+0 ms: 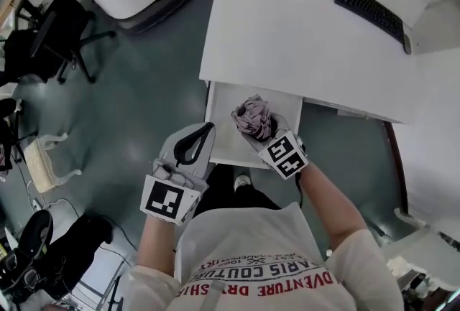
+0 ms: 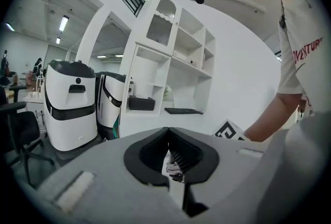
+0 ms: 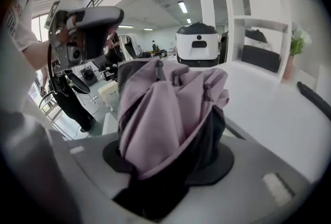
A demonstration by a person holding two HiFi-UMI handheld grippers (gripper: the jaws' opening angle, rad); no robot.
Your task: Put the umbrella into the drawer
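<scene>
While the right tool [image 1: 267, 134] pinches the bunched umbrella [image 1: 251, 115], both hang over the open drawer [image 1: 224, 150]. The left tool [image 1: 207, 131] is pressed together, empty.

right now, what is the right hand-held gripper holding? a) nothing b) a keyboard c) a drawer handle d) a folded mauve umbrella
d: the right hand-held gripper is clamped on the folded mauve umbrella, over the open drawer in the head view.

We stand in an open-plan office.
We see a white worktop [image 1: 287, 36] with a keyboard [image 1: 368, 9], a black swivel chair [image 1: 61, 33], white shelving [image 2: 173, 57], bulky white machines [image 2: 70, 104] and ceiling strip lights [image 2: 63, 23].
</scene>
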